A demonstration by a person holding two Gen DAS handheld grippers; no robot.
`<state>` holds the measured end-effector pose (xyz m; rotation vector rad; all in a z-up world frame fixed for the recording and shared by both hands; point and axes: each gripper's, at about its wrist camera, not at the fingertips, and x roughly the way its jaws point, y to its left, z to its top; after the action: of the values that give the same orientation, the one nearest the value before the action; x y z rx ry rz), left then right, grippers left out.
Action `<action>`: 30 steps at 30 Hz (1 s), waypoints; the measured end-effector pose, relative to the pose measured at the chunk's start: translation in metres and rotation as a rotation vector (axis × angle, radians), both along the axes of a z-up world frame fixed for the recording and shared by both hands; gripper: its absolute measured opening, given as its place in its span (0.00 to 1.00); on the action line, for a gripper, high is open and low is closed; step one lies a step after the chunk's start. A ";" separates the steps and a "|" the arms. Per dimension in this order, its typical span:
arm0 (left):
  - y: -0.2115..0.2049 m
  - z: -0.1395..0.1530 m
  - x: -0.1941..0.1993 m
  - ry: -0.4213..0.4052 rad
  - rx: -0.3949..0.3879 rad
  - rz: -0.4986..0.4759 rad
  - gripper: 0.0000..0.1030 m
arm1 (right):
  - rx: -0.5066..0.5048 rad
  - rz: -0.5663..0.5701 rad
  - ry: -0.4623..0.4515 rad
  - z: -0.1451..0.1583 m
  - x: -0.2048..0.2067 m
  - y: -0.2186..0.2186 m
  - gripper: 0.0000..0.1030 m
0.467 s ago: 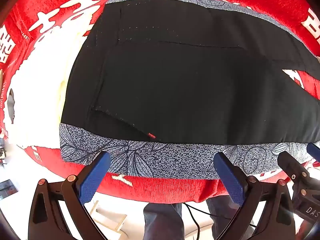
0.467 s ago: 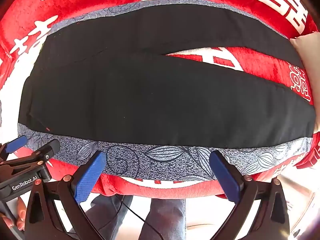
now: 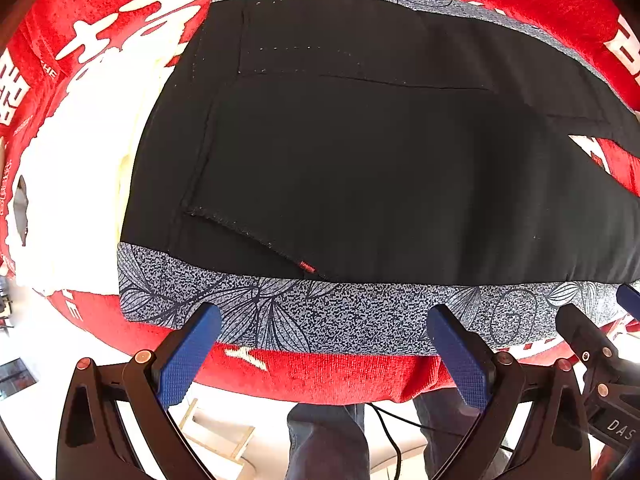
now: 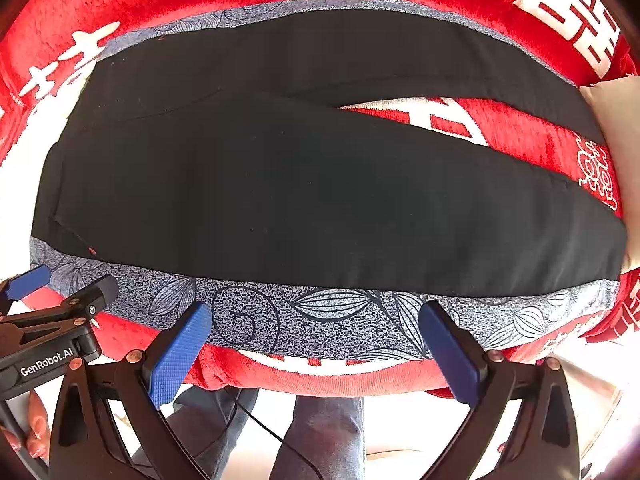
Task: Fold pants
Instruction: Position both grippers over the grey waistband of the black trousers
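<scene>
Basically nothing changed since half a second ago: same framing in both wrist views, pants in the same lie, so you're parked at the pre-grasp and no fold has started.

Nearest: your left gripper [image 3: 324, 322] has its jaws spread wide, empty, blue pads [image 3: 188, 354] hovering just short of the table edge. Right gripper [image 4: 316, 320], same story: jaws wide, nothing held. In the left view the right tool pokes in at the far right; in the right view the left one sits at far left.

Just past both sets of tips: the grey floral side stripe [image 3: 360, 316] of the pants [image 3: 380, 168], running straight across both jaw gaps. It looks untouched, though actual contact is hard to judge. That's the near long edge of the garment.

Beyond the stripe: black fabric, flat, waistband end out past the left jaws' left finger, pocket seam with a small red tag [image 3: 307, 267] just ahead of that gap. Further on and right, the two legs split, red cloth [image 4: 500, 136] showing between them.

Farthest: second floral stripe at the far edge, then red tablecloth with white characters.

My read: next you pinch the near stripe with both and carry it over to the far leg. Grab both layers or it'll bunch.
</scene>
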<state>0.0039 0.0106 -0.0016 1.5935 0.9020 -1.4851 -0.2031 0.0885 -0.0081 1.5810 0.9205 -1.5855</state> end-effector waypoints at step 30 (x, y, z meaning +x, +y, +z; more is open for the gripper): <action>-0.008 0.005 0.005 0.045 -0.027 0.021 1.00 | 0.019 -0.020 0.034 0.002 -0.004 0.002 1.00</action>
<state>0.0086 0.0026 0.0033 1.5318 0.9177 -1.5180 -0.2072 0.0909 -0.0063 1.5848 0.9432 -1.6262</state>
